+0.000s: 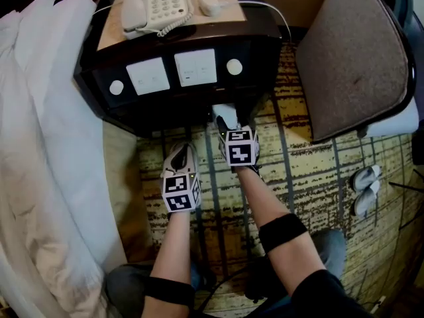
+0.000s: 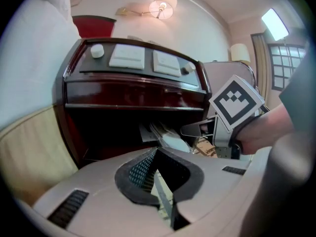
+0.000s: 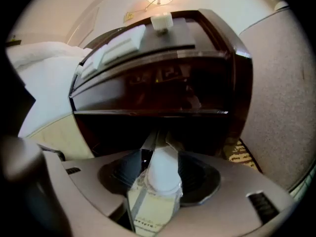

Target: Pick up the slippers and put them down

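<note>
Well, nearest to the person, the left gripper (image 1: 180, 152) has its two jaws pressed together with nothing between them. It hangs over the yellow and brown striped carpet (image 1: 305, 171), just beside the right gripper (image 1: 226, 123).

The right gripper pinches a white slipper pack in clear shiny wrap with a pale paper band (image 3: 159, 186). The pack stands up between the jaws. Its far end points at the dark open shelf low in the dark red-brown wooden bedside table (image 1: 199, 101). It seems to be off the carpet, just in front of the table's bottom front edge.

The slipper pack looks light and soft, so it should squash a bit and not break. The wrap looks slippery, so I think it could slide out of a loose hold. A good place to hold it is across the middle, by the paper band, where the pack is thick. A gentle, steady squeeze should do.

Farther off, a pair of pale grey slippers (image 1: 366, 187) lies on the carpet near its right edge, beside the chair with the brown padded seat (image 1: 351, 52). On top of the table sits a white phone (image 1: 156, 2).
</note>
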Demonstrator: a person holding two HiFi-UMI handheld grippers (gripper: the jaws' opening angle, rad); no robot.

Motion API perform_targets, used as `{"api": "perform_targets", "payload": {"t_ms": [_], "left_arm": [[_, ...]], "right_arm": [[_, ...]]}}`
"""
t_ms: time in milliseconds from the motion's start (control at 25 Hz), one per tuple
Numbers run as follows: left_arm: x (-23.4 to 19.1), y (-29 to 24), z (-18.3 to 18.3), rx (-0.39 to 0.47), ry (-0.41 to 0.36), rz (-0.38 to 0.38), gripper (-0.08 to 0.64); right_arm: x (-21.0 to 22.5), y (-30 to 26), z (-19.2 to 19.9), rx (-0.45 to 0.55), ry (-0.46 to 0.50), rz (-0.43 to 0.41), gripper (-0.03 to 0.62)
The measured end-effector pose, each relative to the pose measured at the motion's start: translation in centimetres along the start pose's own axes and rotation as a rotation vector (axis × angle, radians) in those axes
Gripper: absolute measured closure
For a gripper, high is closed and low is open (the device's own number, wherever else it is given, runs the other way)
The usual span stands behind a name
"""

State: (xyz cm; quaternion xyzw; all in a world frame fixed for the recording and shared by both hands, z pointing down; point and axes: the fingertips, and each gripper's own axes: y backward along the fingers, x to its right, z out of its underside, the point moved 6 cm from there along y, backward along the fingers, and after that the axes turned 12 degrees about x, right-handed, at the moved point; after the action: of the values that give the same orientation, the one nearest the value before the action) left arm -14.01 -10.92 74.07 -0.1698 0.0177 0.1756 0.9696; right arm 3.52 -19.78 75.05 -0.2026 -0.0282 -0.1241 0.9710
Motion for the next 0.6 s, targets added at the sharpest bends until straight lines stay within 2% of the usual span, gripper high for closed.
{"api": "perform_targets", "payload": {"t_ms": [120, 200, 400, 600], "left_arm": [[1.5, 3.3, -4.1, -0.029, 0.007, 0.013, 0.559], [2.4, 6.0, -7.5, -0.049, 0.016, 0.022, 0.559], [3.8, 12.7, -16.3, -0.076, 0.012, 0.022, 0.559], [5.1, 19.9, -28.2, -0.067, -0.025, 0.028, 0.559]], "right_arm": [[-0.6, 5.1, -2.9, -0.008, -0.004, -0.004, 0.498], [-1.1, 8.9, -5.4, -0.005, -0.015, -0.006, 0.578], [-1.5, 17.6, -12.4, 0.004, -0.044, -0.029, 0.589], [-2.1, 26.5, -23.9, 0.045, -0.077, -0.038, 0.589]]}}
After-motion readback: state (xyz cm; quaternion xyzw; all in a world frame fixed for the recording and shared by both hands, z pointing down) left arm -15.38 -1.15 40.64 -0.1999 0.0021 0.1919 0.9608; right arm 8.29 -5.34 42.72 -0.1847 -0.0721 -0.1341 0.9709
